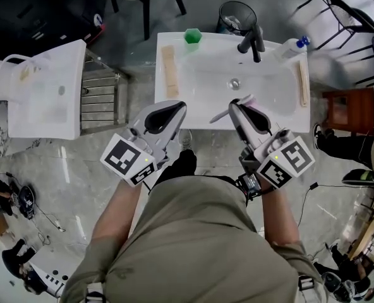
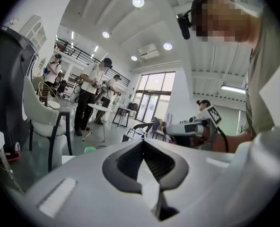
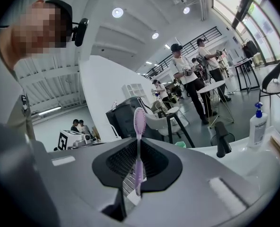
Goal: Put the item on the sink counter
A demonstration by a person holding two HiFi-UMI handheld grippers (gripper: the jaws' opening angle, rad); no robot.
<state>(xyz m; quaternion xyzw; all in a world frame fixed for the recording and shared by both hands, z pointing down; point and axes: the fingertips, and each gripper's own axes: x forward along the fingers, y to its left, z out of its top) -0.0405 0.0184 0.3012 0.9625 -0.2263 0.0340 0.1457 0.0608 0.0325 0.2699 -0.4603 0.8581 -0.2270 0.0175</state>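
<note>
Task is approx. halfway, judging from the frames: the item is gripped but not yet set down.

R gripper is clamped on a slim lilac plastic toothbrush. In the right gripper view the handle is pinched between the dark ribbed pads and the bristle head sticks up past the jaw tips. In the head view the brush sits over the near edge of the white rectangular sink, apparently in the air, not resting on anything.

L gripper has its jaws closed tip to tip with nothing between them (left gripper view confirms,). It hovers at the sink's near-left corner and is idle.

On the counter rim:
- a pale wooden strip on the left ledge
- a 2nd wooden strip on the right ledge
- a green plastic cup at the back
- a black tap
- a white pump bottle w/ blue top at the back-right corner

Still to do: carry the brush to a flat bit of rim, lower it until it rests, open the jaws and withdraw. The free rim is narrow, so the brush probably needs to lie lengthwise along a ledge or it may roll into the bowl.
</note>
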